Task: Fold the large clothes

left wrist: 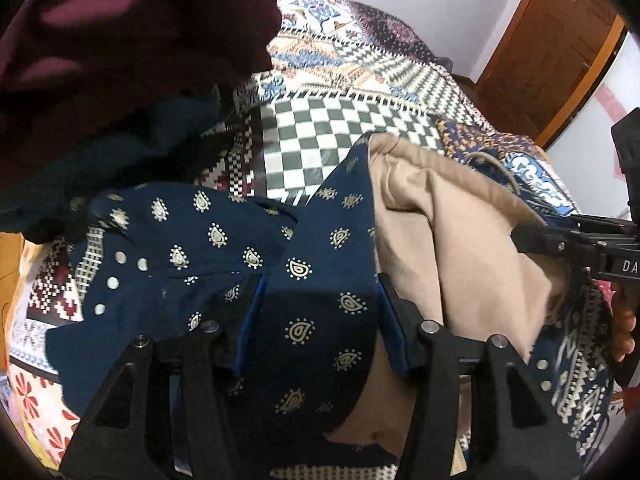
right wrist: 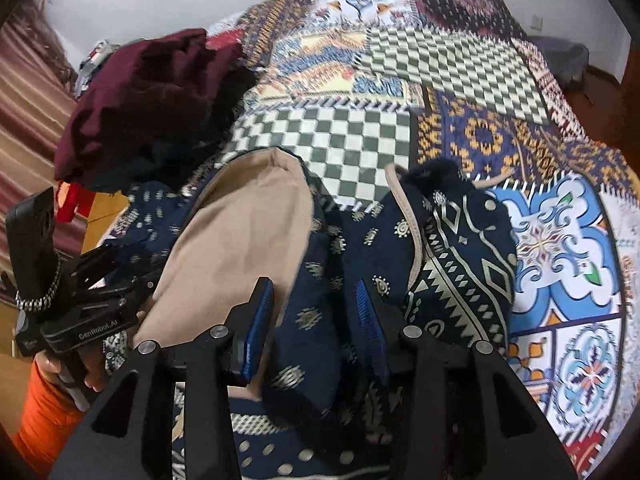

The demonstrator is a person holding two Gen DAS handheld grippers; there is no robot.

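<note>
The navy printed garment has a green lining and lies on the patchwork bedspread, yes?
Not quite: the lining of the navy printed garment is beige, not green, as the right wrist view shows. It does lie on the patchwork bedspread.

home bedroom: patchwork bedspread (right wrist: 400, 92) over bed, heaped clothes (right wrist: 140, 92), wooden door (left wrist: 548, 52), white walls.
</note>
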